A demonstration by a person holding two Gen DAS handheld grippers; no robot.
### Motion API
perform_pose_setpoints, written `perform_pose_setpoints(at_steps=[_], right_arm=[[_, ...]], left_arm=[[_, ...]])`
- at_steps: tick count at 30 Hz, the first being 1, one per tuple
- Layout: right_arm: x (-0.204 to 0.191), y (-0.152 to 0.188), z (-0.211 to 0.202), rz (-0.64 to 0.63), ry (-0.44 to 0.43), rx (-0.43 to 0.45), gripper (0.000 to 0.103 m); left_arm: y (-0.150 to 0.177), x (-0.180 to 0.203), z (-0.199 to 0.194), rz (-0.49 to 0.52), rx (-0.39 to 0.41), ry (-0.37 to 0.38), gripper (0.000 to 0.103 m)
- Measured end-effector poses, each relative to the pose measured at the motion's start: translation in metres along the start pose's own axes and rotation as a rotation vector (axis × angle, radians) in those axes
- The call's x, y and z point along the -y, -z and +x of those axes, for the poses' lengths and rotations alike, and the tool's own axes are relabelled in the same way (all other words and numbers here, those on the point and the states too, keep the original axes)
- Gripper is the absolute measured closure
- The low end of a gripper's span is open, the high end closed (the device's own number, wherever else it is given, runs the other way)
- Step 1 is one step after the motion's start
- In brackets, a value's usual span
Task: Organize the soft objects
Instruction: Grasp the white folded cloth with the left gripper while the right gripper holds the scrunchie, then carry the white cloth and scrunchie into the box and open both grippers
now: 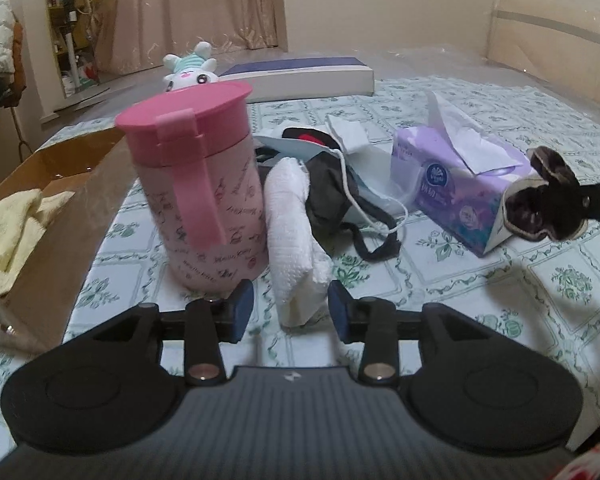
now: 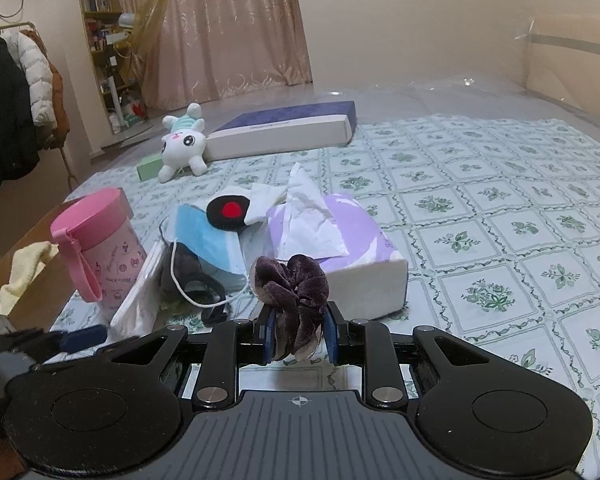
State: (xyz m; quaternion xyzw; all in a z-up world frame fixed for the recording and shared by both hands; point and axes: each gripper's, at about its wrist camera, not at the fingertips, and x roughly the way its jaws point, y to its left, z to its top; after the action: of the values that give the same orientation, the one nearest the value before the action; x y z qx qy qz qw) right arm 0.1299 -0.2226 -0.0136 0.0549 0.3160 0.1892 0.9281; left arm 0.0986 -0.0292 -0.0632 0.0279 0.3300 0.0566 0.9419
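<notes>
- The right claw [image 2: 298, 338] is pinching a dark purple velvet scrunchie [image 2: 290, 294], which bulges up between the blue pads at the lower middle of the right wrist view; in the left wrist view the same scrunchie [image 1: 540, 196] hangs in the air at the right edge, in front of the tissue box [image 1: 460, 184]
- The left claw [image 1: 290, 308] stands spread, its blue pads either side of the near end of a rolled white cloth [image 1: 296, 236] at the lower centre of the frame; whether the pads touch it I cannot tell, but they do not look pressed in
- A cardboard box [image 1: 80, 208] sits at the left edge of the left wrist view with a pale yellow towel [image 1: 8, 220] already inside, so it is probably where the soft things go
- Still on the bed [image 2: 500, 240]: a blue face mask [image 2: 208, 236], a black eye mask with a red spot [image 2: 228, 210], dark straps, and a white plush toy [image 2: 182, 146] in the upper left near a flat navy box [image 2: 284, 128]
- A pink lidded cup [image 1: 196, 184] stands just left of the white cloth, between it and the box
- Step in hand, as I judge it: carrying the scrunchie to the box while the left claw lines up on the cloth
- Next move calls for swinging the scrunchie left over the cup without knocking it, then closing the left pads squarely on the cloth
</notes>
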Motion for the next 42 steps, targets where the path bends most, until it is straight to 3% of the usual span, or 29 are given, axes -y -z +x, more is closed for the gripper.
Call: perform_pose_setpoints(at_steps=[6, 14, 16, 18, 21, 26, 34, 42], right_arm=[[-0.004, 0.000, 0.004, -0.014, 0.001, -0.003, 0.078], [-0.012, 0.001, 0.012, -0.030, -0.012, -0.020, 0.078], [-0.012, 0.002, 0.013, -0.029, -0.012, -0.022, 0.078], [-0.013, 0.002, 0.013, -0.028, -0.010, -0.024, 0.078], [-0.015, 0.002, 0.010, -0.030, -0.009, -0.020, 0.078], [-0.020, 0.001, -0.001, -0.036, -0.014, -0.001, 0.078], [-0.041, 0.001, -0.025, -0.057, -0.043, 0.023, 0.078], [-0.081, 0.003, -0.038, -0.095, -0.118, 0.028, 0.078]], left_arm=[[-0.001, 0.006, -0.001, 0.038, 0.003, 0.032, 0.054], [-0.010, 0.001, 0.017, 0.017, 0.003, 0.010, 0.055], [-0.014, -0.001, 0.022, 0.007, -0.005, 0.021, 0.063], [-0.016, -0.003, 0.024, 0.002, -0.014, 0.030, 0.078], [-0.017, -0.006, 0.018, 0.007, -0.015, 0.032, 0.084], [-0.008, -0.018, -0.003, -0.024, -0.038, 0.066, 0.090], [0.008, -0.038, -0.057, -0.045, -0.024, 0.112, 0.090], [0.005, -0.082, -0.101, -0.108, 0.029, 0.086, 0.090]])
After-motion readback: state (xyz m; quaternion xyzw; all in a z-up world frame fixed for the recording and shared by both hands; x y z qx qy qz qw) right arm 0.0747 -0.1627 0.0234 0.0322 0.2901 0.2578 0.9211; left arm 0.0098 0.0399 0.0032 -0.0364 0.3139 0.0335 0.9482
